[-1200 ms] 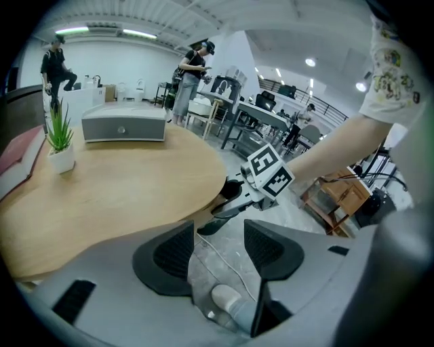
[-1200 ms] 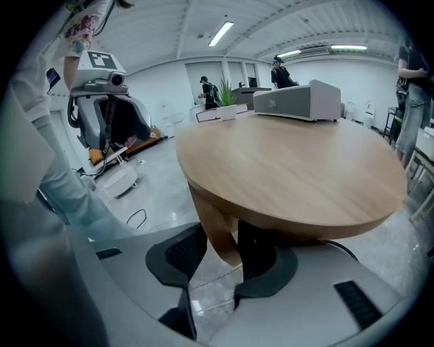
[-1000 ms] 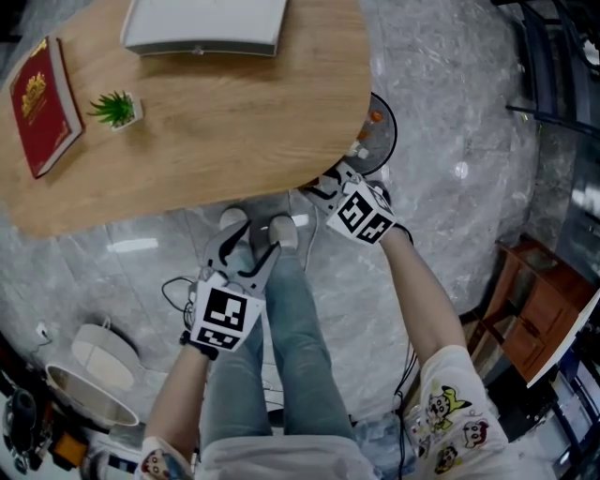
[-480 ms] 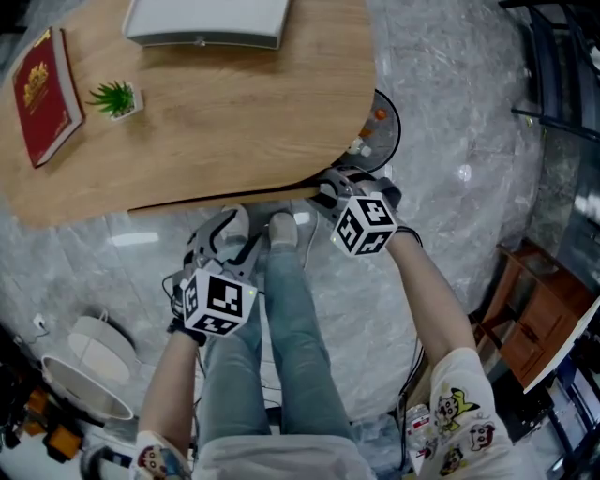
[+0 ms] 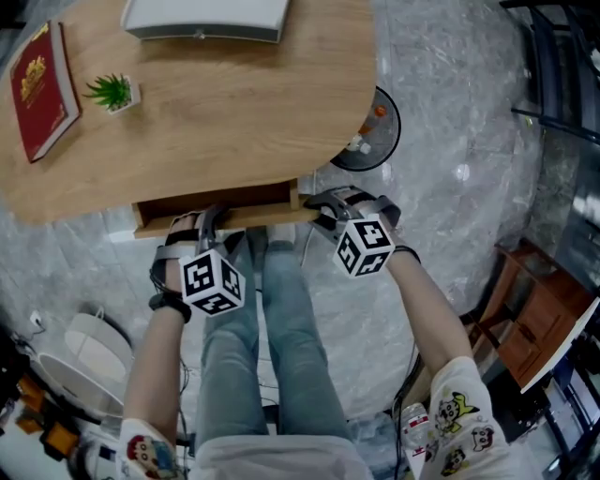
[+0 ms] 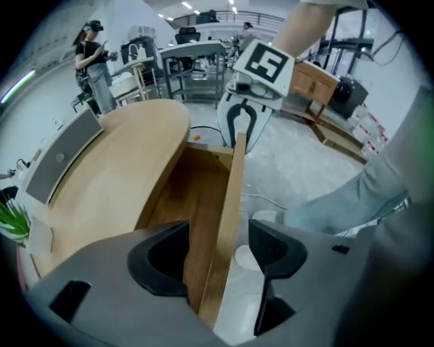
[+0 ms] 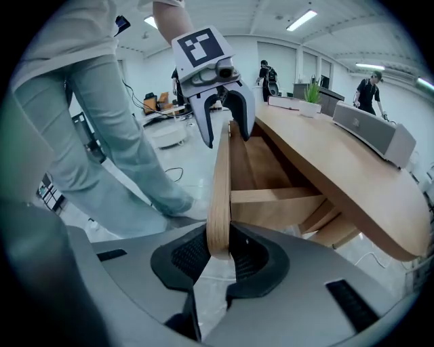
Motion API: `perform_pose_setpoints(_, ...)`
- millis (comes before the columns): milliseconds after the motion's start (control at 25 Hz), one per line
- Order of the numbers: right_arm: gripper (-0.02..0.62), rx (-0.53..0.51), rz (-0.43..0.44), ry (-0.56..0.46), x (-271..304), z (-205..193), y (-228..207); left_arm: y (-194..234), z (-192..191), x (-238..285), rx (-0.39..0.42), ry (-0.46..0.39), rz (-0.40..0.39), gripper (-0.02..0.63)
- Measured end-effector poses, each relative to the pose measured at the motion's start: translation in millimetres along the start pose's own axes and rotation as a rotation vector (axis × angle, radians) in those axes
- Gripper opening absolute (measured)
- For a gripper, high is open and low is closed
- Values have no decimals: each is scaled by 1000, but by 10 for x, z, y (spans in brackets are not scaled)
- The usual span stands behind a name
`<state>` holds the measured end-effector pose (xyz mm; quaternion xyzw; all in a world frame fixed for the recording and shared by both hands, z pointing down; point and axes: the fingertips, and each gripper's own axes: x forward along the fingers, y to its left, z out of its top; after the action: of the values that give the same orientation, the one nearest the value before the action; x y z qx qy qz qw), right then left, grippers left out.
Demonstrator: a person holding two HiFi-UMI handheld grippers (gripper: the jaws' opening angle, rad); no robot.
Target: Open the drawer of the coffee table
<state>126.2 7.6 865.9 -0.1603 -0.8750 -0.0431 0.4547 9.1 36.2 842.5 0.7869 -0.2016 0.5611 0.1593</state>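
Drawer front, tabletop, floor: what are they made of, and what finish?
The drawer front looks like light wood or veneered board, matte: lengthwise grain, thin flat panel. The tabletop has the same light wood look, satin: straight grain, possibly laminate. The floor looks like polished grey stone or marble-look tile: veining, glossy reflections.

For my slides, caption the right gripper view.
Right gripper, jaws just closed, clamps the coffee-table drawer front; left gripper, just opened wider, straddles its far end.

A red book (image 5: 42, 89) and potted plant (image 5: 112, 92) sit at the wooden desk's (image 5: 244, 122) left, a flat white box (image 5: 206, 19) at its far edge.
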Motion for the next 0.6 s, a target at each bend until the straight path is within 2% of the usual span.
perform_pose_setpoints(200,64,5,-1,4,4,7,-10,-15,-197,200,16,98,-4,249)
perform_pose_setpoints(240,64,7,-2,5,4,6,-10,-2,-218,221,14,108,3,236)
perform_pose_setpoints(320,64,10,-3,7,1,2,-4,-2,-239,244,27,118,11,124)
perform_pose_setpoints(400,64,11,2,11,3,1,6,-33,-260,260,67,134,10,87)
perform_pose_setpoints(600,64,9,31,22,13,-6,136,-172,-277,261,142,139,-14,69)
